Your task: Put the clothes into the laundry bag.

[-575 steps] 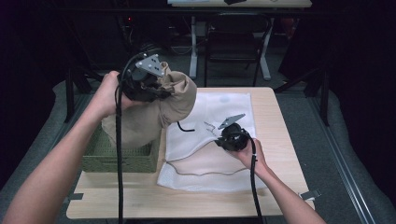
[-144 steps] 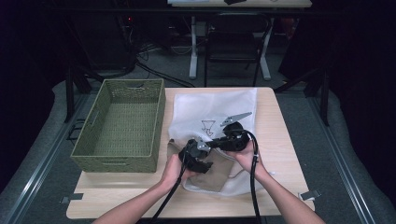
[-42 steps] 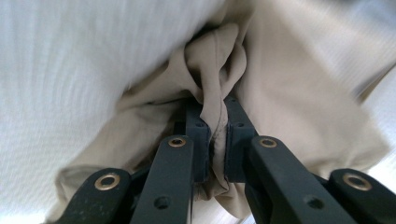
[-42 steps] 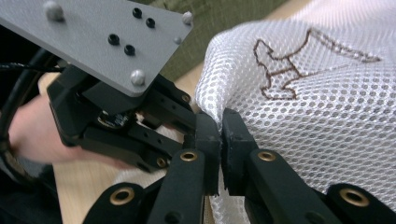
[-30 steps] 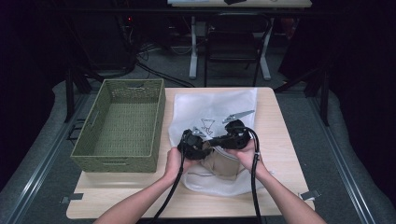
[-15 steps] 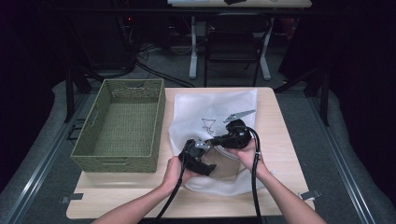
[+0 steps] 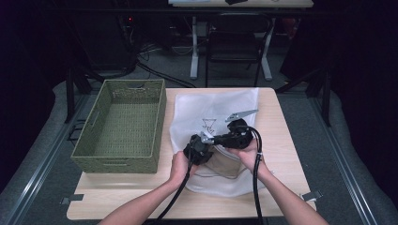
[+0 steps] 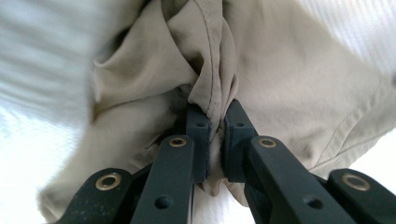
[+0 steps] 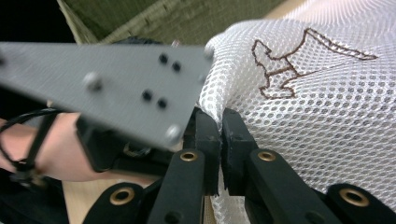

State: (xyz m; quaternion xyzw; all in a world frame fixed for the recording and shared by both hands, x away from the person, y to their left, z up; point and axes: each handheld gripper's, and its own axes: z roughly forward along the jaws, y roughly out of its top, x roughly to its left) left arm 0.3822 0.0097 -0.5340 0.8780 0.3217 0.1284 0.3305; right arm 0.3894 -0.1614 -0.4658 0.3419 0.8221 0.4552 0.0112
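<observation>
High view: mesh bag [image 7: 206,105] beside basket [image 7: 123,123]

Both forearms are bare, with no sleeves in view. The left gripper [image 7: 196,151] and the right gripper [image 7: 233,136] are black, each trailing a thick black cable. A grey three-cornered plate [image 7: 241,114] tops the right one. Their black fingers [image 8: 197,135] carry brass-ringed rivets on flat linkage bars.
</observation>
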